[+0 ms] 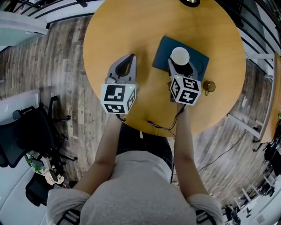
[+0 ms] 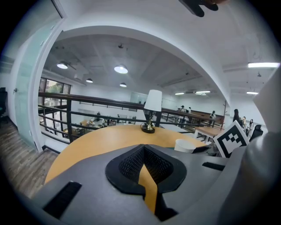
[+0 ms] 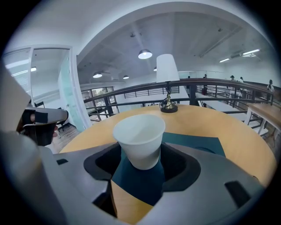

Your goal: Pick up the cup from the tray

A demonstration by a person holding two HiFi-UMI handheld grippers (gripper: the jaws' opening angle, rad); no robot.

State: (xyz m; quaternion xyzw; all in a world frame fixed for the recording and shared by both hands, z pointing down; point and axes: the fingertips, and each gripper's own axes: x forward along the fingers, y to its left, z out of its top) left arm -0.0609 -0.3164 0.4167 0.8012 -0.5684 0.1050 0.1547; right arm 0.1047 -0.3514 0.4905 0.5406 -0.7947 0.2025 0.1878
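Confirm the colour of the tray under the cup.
Plain dark teal-blue tray, with the white cup standing on it. It shows best in the head view.

Lamp (image 1: 191, 2) cut off at top edge; tray (image 1: 163, 52) partly hidden under right gripper (image 1: 181, 63).

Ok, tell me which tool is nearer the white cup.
Right. The right tool straddles the cup on the tray, jaws open; the left tool is shut, over the table to the cup's left.
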